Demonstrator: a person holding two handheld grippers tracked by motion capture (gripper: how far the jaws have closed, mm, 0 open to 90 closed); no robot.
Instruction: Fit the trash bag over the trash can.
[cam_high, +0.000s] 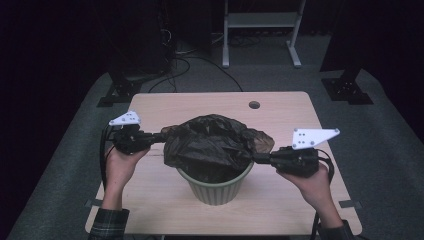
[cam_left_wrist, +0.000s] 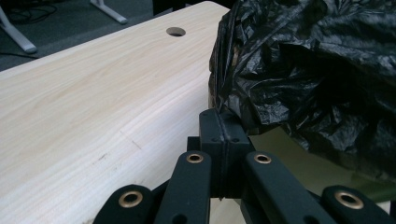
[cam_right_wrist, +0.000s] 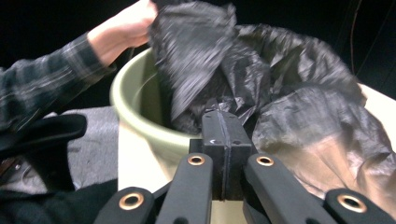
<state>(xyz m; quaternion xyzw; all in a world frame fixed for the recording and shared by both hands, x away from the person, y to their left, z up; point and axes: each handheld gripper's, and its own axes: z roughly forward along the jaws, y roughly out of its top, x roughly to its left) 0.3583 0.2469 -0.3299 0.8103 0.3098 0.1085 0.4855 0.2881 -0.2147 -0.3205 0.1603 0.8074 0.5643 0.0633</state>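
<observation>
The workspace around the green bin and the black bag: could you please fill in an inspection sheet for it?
Surface: pale wooden table with a round hole near the far edge.
Job's things: black plastic bag spread over the mouth of a green ribbed bin that stands upright on the table.
Clutter: nothing seen.
Grippers: left gripper shut on the bag's left edge; right gripper shut on its right edge, jaws pressed together in both gripper views.
Cables: one trails from each gripper; more lie on the floor beyond the table.
Surroundings: grey carpet, a white frame's legs, black stand bases, dark background.
</observation>
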